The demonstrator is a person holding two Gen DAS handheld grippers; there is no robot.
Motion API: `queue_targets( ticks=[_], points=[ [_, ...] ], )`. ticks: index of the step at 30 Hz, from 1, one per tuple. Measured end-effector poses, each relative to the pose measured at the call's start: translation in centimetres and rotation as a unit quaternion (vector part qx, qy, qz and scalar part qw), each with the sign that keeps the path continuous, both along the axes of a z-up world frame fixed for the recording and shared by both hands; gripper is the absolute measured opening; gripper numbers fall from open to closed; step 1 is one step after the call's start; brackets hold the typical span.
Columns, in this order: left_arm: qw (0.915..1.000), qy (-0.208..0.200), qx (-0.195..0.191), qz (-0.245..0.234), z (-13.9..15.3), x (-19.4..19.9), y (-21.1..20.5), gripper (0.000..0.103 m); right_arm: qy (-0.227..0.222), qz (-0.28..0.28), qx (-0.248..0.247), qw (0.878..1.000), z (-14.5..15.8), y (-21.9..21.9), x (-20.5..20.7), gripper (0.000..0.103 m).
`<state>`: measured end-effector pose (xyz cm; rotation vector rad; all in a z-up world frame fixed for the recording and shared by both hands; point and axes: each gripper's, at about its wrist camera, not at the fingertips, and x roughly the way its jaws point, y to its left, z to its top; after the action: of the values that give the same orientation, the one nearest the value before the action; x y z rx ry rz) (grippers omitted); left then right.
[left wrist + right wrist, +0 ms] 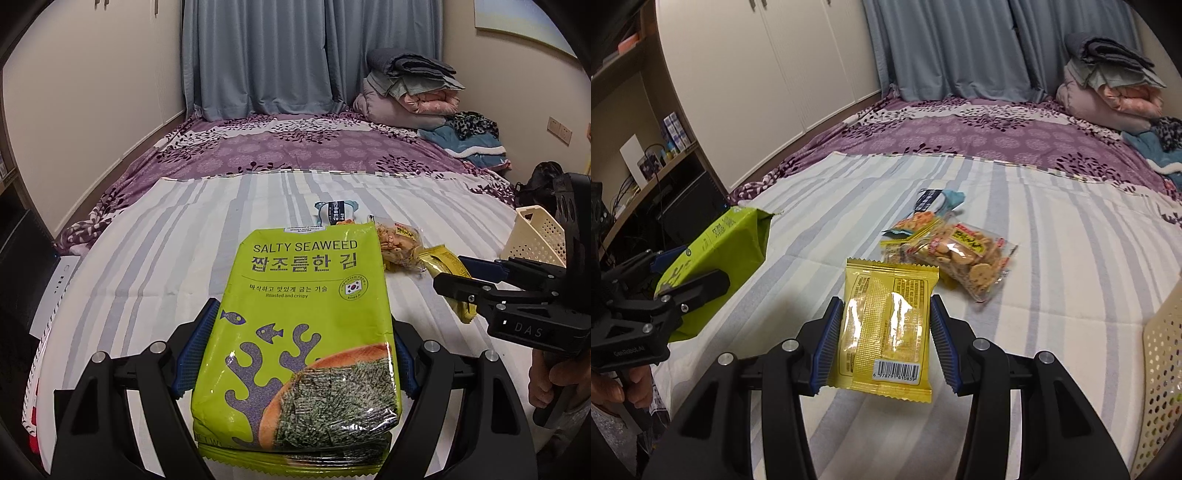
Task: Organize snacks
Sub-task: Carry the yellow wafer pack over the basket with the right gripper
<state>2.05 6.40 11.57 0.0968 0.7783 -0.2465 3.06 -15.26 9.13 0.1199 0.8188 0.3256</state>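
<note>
Both tools loaded above the bed.

My left tool (297, 354) clamps the green seaweed bag (306, 332), long axis pointing away toward the curtain; my right tool (884, 343) grips the yellow packet (886, 328), upright, barcode end nearest; cream basket (1160, 369) right.

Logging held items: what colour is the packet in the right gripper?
Yellow, its back showing a barcode; the packet shows best in the right wrist view.

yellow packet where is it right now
The yellow packet is clamped in the right gripper, lifted above the striped sheet, just in front of the cookie bag and left of the cream basket.
</note>
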Motion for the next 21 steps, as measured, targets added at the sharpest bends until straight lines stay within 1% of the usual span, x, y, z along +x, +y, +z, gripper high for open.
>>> queue_targets(
  ticks=[12,21],
  points=[
    [0.9995,-0.009,0.001,-0.032,1.0,-0.7,-3.2,0.082,-0.04,-0.059,0.017,0.997,3.2,-6.1,-3.1,0.048],
    [0.9973,-0.02,0.004,-0.071,1.9,-1.1,-6.8,0.082,-0.07,-0.123,0.026,0.99,4.8,-11.8,-6.1,0.048]
  ],
)
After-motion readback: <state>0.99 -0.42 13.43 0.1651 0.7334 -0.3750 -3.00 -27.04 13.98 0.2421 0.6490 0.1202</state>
